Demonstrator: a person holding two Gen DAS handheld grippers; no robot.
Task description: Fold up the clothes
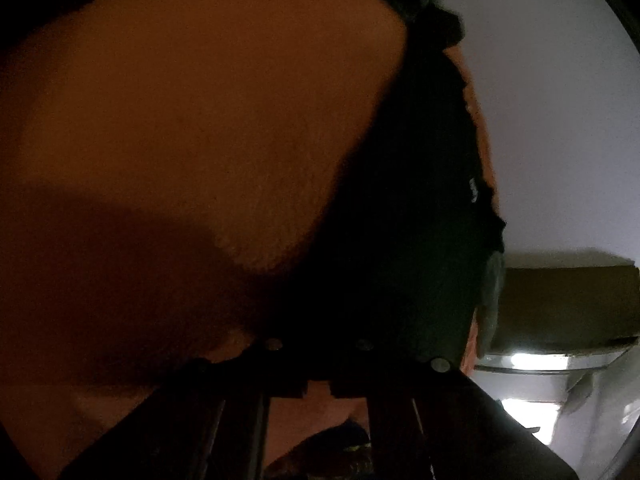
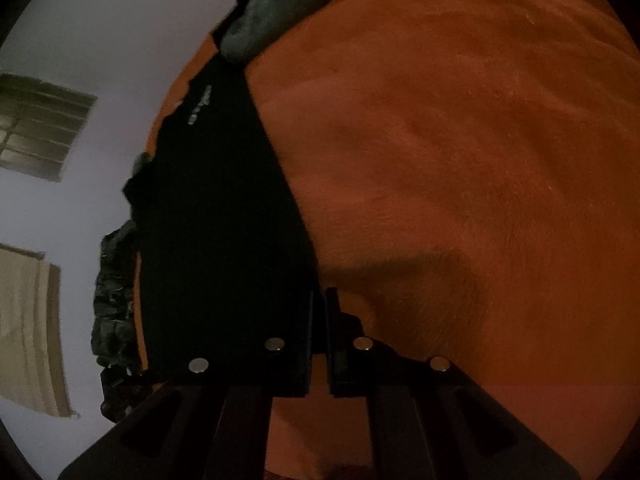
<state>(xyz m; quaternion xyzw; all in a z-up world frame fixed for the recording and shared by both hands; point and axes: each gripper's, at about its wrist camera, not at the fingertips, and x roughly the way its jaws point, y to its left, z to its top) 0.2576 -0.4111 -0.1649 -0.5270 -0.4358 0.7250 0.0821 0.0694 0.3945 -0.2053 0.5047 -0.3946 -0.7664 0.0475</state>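
A black garment (image 2: 216, 208) with a small white print lies on an orange fleece blanket (image 2: 460, 140). My right gripper (image 2: 319, 300) is shut on the black garment's edge, its fingers nearly together with the cloth pinched between them. In the left wrist view the same black garment (image 1: 404, 220) lies across the orange blanket (image 1: 180, 120). My left gripper (image 1: 319, 386) is very dark; its fingers look closed together, and the black cloth runs down to them, so it appears shut on the garment.
A grey garment (image 2: 264, 12) lies at the blanket's far edge. A dark patterned cloth (image 2: 116, 304) lies along the left edge. White walls, a window (image 2: 36, 128) and a curtain (image 2: 32, 332) show behind. A brown box (image 1: 568, 304) is at the right.
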